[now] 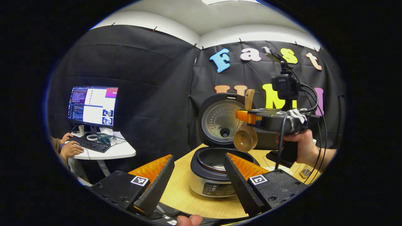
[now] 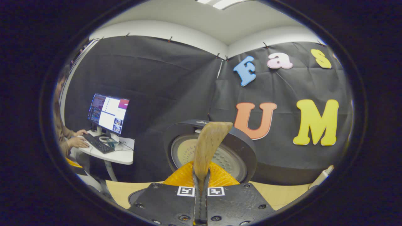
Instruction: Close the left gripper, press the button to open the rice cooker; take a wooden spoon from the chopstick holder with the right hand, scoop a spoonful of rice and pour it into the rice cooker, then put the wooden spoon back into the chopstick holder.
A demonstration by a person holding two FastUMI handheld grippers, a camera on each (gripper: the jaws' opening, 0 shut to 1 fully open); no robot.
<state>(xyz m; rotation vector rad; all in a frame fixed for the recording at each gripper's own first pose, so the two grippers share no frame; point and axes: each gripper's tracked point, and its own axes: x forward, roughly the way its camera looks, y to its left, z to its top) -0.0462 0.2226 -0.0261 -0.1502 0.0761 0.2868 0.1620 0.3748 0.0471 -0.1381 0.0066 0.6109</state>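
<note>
Wooden spoon (image 1: 246,138), pinched by right gripper (image 2: 201,188) at centre frame above open rice cooker (image 1: 216,175); left gripper (image 1: 198,175) spread; rice could be spilled if tilted early.

Black cloth (image 1: 141,78) hangs pinned across two walls that meet in a corner at upper centre. Above it run a white wall band (image 1: 251,31) and ceiling light (image 2: 220,3). At left, a lit monitor (image 1: 93,106) and keyboard (image 1: 89,144) stand on a white side desk (image 1: 119,152).
</note>
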